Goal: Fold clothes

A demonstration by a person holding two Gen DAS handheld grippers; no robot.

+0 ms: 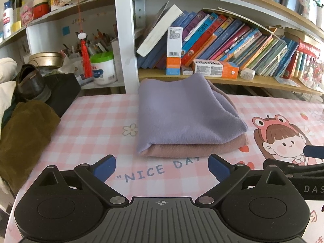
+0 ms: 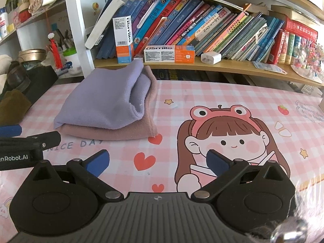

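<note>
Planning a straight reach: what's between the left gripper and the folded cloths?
Nothing but bare mat with "NICE DAY" print between the left gripper and the folded cloths, per the left wrist view.

Your left gripper [image 1: 162,168] and right gripper [image 2: 158,163] look alike: black linkages, silver rivets, blue fingertips [image 1: 105,167] (ribbed grey base at 6 o'clock).

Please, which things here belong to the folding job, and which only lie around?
Job: purple cloth folded on pink cloth; left claw and right claw, both open, empty.

Lying about: books, toothpaste boxes, charger, shoe, brown cloth.
</note>
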